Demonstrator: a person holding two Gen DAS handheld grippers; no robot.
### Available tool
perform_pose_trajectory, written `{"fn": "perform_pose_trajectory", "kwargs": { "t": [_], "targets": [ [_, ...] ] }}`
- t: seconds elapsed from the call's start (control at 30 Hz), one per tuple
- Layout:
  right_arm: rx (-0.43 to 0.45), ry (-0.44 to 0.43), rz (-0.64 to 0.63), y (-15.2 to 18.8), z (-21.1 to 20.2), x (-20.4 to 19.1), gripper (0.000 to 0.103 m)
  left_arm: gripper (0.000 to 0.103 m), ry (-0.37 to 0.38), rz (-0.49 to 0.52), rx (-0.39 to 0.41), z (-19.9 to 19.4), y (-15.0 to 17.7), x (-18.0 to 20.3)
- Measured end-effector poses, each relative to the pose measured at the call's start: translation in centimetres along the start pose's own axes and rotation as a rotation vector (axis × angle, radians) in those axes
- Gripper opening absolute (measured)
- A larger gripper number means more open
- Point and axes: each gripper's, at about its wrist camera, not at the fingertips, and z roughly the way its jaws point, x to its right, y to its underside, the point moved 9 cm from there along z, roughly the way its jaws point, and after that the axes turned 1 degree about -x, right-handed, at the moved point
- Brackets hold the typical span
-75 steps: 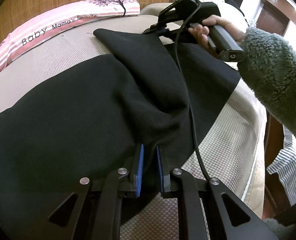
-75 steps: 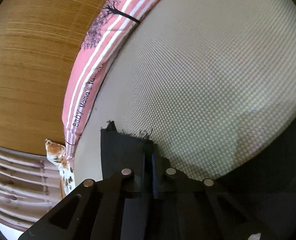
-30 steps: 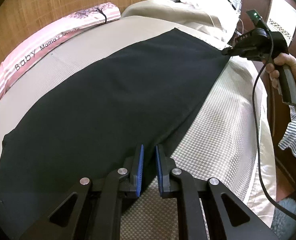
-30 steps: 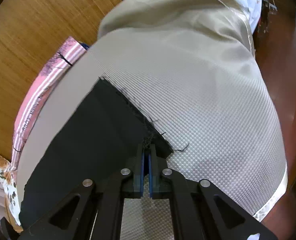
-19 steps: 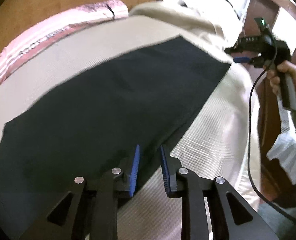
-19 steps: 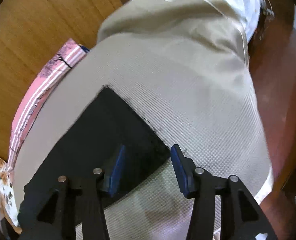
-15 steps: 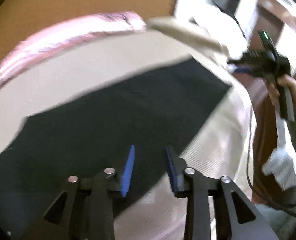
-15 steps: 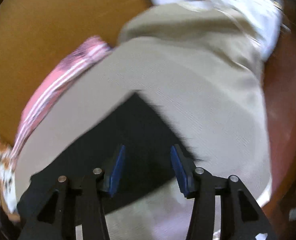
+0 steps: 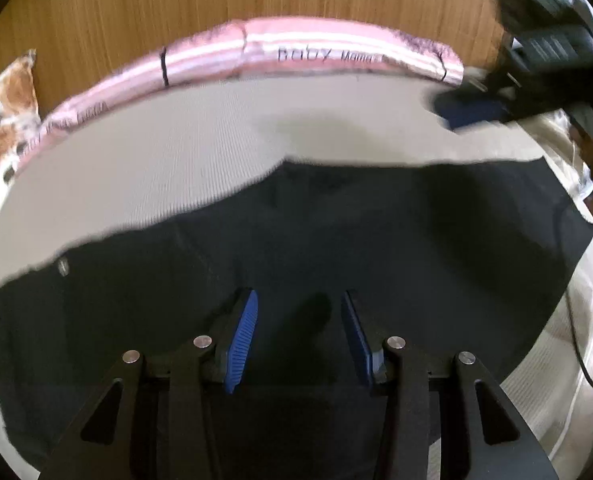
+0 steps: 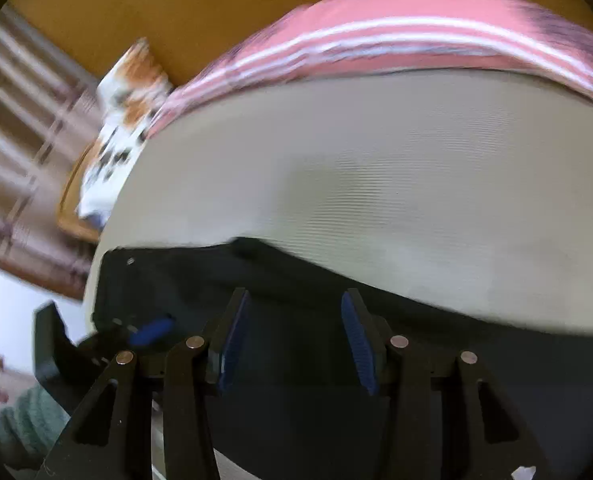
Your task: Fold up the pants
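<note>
Black pants (image 9: 336, 240) lie flat lengthwise across the bed (image 9: 176, 152), near its front edge, folded leg on leg by the look of it. Left gripper (image 9: 299, 336) released, jaws apart, nothing pinched. Right gripper (image 10: 294, 338) likewise, empty above the cloth. Risks: pinching only the top layer drags the legs askew; blurred views suggest fast hands, so a misjudged grab could rumple the fold.
</note>
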Motion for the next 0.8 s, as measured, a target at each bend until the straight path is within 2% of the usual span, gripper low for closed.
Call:
{"fn": "perform_pose_trajectory", "kwargs": {
  "t": [0.07,0.17,0.3,0.33,0.37,0.4,0.47,0.57,0.7,0.8],
  "targets": [
    [-0.073,-0.050,-0.040,-0.9,3.3,-2.6,0.046,0.045,0.030,-0.043,-0.027,0.4,1.6,0.0],
    [-0.141,-0.062,-0.085,-1.7,6.9,-4.8,0.046,0.045,0.042,-0.036,-0.001,0.0,2.6,0.3],
    [-0.218,-0.067,-0.087,-2.1,10.2,-5.0,0.045,0.045,0.059,-0.039,-0.009,-0.3,3.2,0.2],
    [-0.241,-0.069,-0.086,-2.0,10.9,-5.0,0.041,0.045,0.066,-0.045,-0.009,-0.2,3.1,0.0],
    [-0.250,-0.078,-0.084,-1.9,11.2,-5.0,0.016,0.045,0.072,-0.051,-0.008,-0.3,3.2,-0.1],
    [-0.249,-0.095,-0.082,-1.8,11.4,-5.3,0.011,0.045,0.080,-0.056,-0.007,-0.4,3.4,-0.1],
    [-0.206,-0.082,-0.117,-2.6,11.1,-6.0,0.008,0.045,0.095,-0.070,-0.007,-0.5,3.6,-0.3],
    [-0.146,-0.055,-0.135,-3.5,10.6,-6.4,0.007,0.045,0.109,-0.084,-0.004,-0.8,3.6,-0.5],
    [-0.129,0.045,-0.174,-3.2,12.7,-5.5,0.007,0.045,0.104,-0.081,-0.001,-0.8,3.7,-0.5],
    [-0.109,0.051,-0.182,-3.5,12.9,-5.3,0.011,0.045,0.100,-0.076,-0.002,-0.8,3.6,-0.4]
  ]
}}
